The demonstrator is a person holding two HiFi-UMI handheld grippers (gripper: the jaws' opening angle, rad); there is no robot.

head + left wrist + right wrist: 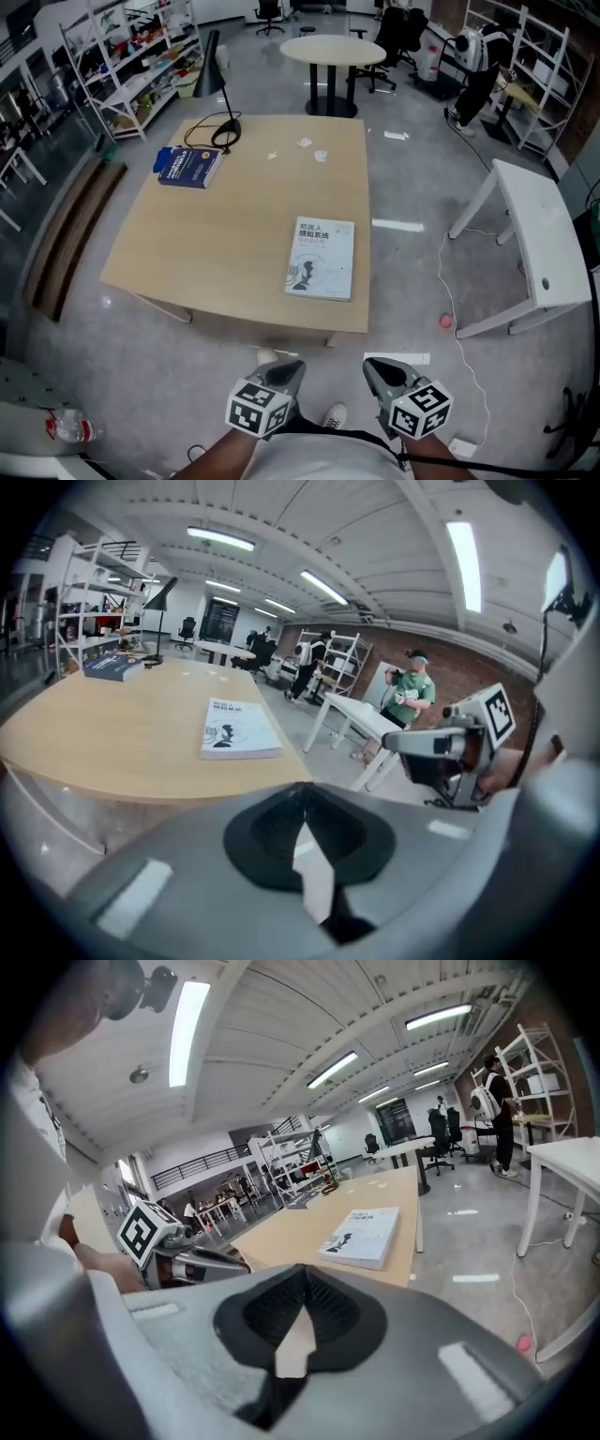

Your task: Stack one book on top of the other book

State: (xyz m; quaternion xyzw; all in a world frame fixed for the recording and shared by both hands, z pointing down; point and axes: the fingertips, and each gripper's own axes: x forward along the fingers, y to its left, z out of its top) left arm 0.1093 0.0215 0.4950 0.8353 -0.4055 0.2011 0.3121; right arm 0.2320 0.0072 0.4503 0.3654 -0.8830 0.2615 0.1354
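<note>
Two books lie well apart on the light wooden table (234, 225): a white paperback book (321, 259) lies flat near the near right corner, and a thick blue book (188, 166) lies flat at the far left, just beside the base of a black desk lamp (225, 129). The left hand-held gripper (284, 373) and the right hand-held gripper (379, 372) are off the table's near edge, above the grey floor, each with its jaws pressed together on nothing; the forearms behind them are cut off by the lower edge of the head view. In the right gripper view the far end of the table is too small and blurred to pick out the blue book. The white book's cover bears two lines of Chinese characters above a dark drawing, too small to read with certainty; the blue book's pale cover print is illegible.
</note>
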